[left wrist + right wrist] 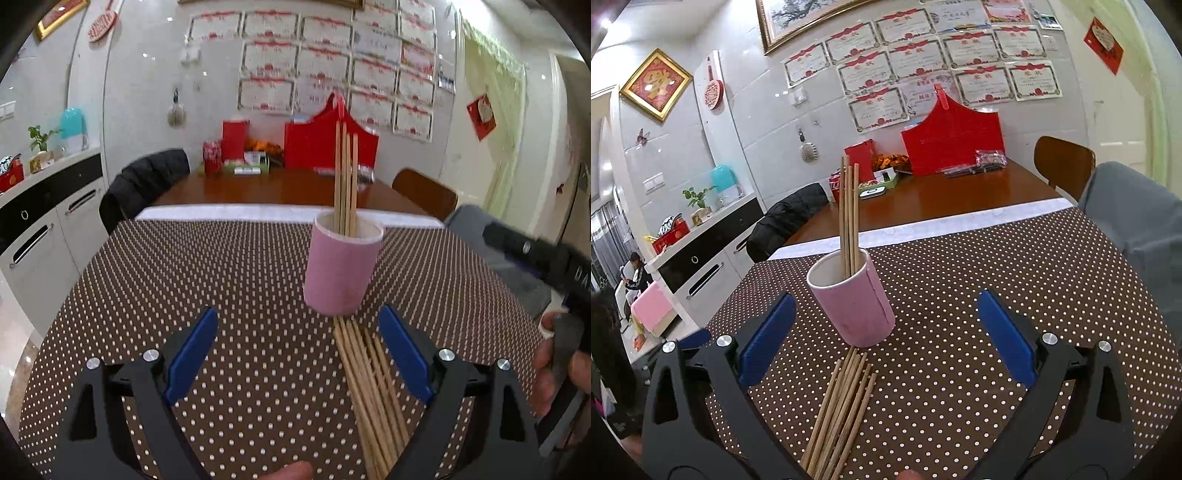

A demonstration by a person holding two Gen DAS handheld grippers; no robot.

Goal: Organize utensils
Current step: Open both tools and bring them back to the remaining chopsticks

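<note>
Both grippers sit nearest the lens, low over the table (110, 280) with its brown dotted cloth. Left gripper (298, 334): jaws spread wide, nothing between them. Right gripper (886, 317): jaws likewise wide apart and empty.

Reading the left wrist view from left to right: bare dotted cloth lies ahead of the left finger; the pink cup (341, 269) stands upright right of centre; the loose chopsticks (365, 376) lie flat in a bundle on the cloth, far ends touching or just short of the cup's base, near ends running back toward the camera just inside the right finger. A person's hand holding the other gripper shows at the right edge.

Reading the right wrist view from left to right: the loose bundle (842, 406) lies left of centre, nearer the left finger; the cup (855, 299) stands just beyond it; open cloth extends to the right. Several standing chopsticks (848, 214) are already upright in the cup, leaning against its far wall.

Step in hand, by judgement: sorting is partly done; the flat bundle has yet to go into the cup. The next move calls for one gripper to descend onto the bundle, close across the sticks near mid-length, lift, tip them upright and lower them into the cup without toppling it.
</note>
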